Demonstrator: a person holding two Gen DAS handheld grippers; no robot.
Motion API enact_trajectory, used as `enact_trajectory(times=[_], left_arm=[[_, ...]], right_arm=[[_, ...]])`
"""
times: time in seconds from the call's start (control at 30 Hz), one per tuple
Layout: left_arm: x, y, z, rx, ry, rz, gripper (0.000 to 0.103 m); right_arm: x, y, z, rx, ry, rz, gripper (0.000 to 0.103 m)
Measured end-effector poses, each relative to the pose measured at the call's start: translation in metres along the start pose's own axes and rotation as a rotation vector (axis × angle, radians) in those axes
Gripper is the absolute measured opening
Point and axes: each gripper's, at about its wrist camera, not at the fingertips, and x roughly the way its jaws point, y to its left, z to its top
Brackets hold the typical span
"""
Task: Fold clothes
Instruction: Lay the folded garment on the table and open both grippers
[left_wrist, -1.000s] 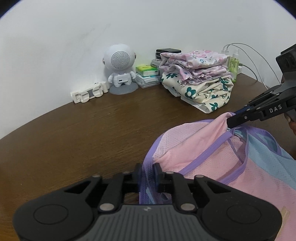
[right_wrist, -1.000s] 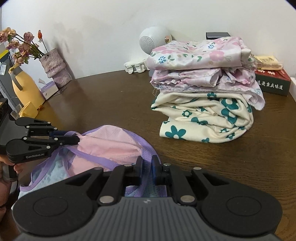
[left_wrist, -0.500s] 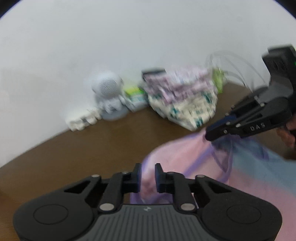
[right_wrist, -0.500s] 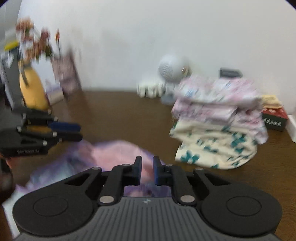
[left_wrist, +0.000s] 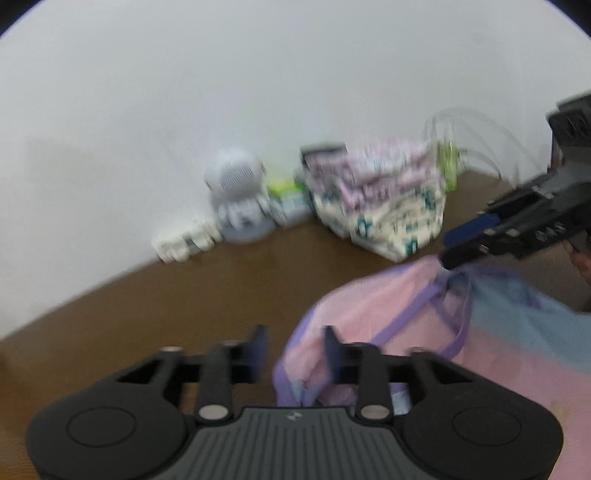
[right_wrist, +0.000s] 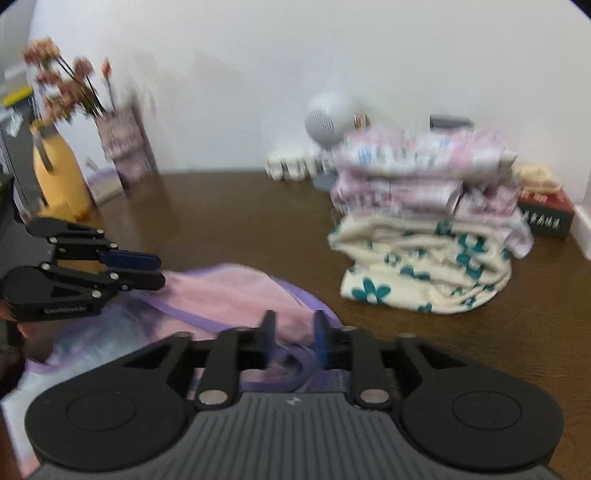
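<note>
Both claws parted over the pink garment

The left claw (left_wrist: 291, 347) and right claw (right_wrist: 293, 332) stand apart, gripping nothing. The pink garment (right_wrist: 236, 291), purple-trimmed and doubled over, lies on the worktop (right_wrist: 229, 206) near the folded pile (right_wrist: 424, 236). Probably between folds; a new grip is needed on an edge.

A plain white wall (right_wrist: 258, 74) rises behind a dark brown wooden bench (right_wrist: 229, 214). The light is soft and even. At the far left stands a vase of dried flowers (right_wrist: 122, 147).
</note>
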Motion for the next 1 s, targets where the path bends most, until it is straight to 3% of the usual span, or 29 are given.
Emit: enact_trajectory(times=[0.1, 0.17, 0.27, 0.33, 0.4, 0.5, 0.6, 0.73, 0.83, 0.9, 0.97, 1.0], left_arm=[[-0.036, -0.007, -0.004, 0.010, -0.067, 0.040, 0.084], [-0.058, -0.015, -0.013, 0.024, -0.088, 0.051, 0.085], [-0.088, -0.030, -0.032, 0.042, -0.083, 0.031, 0.082], [-0.102, -0.041, -0.044, 0.050, -0.055, 0.015, 0.069], [-0.113, -0.050, -0.054, 0.053, -0.021, -0.022, 0.044], [-0.121, -0.068, -0.066, 0.072, 0.022, -0.084, 0.021], [-0.120, -0.083, -0.074, 0.095, 0.066, -0.113, 0.018], [-0.114, -0.086, -0.086, 0.069, 0.128, -0.081, 0.018], [-0.112, -0.083, -0.091, 0.042, 0.148, -0.079, 0.018], [-0.113, -0.081, -0.091, 0.019, 0.153, -0.077, 0.018], [-0.113, -0.082, -0.091, 0.007, 0.157, -0.070, 0.018], [-0.114, -0.082, -0.091, 0.003, 0.160, -0.066, 0.018]], right_arm=[[-0.032, 0.015, -0.004, -0.039, -0.052, -0.002, 0.070], [-0.048, 0.025, -0.019, -0.061, -0.037, -0.005, 0.079], [-0.071, 0.040, -0.041, -0.094, -0.010, -0.011, 0.078], [-0.087, 0.050, -0.056, -0.116, 0.009, -0.014, 0.077], [-0.097, 0.056, -0.072, -0.107, 0.043, -0.013, 0.073], [-0.112, 0.057, -0.093, -0.045, 0.083, 0.002, 0.065], [-0.127, 0.055, -0.108, 0.010, 0.097, -0.001, 0.061], [-0.140, 0.049, -0.121, 0.075, 0.100, -0.002, 0.056], [-0.140, 0.046, -0.125, 0.109, 0.103, 0.039, 0.039], [-0.137, 0.045, -0.127, 0.121, 0.111, 0.056, 0.017], [-0.135, 0.044, -0.130, 0.137, 0.118, 0.068, 0.003], [-0.137, 0.045, -0.131, 0.145, 0.119, 0.069, 0.003]])
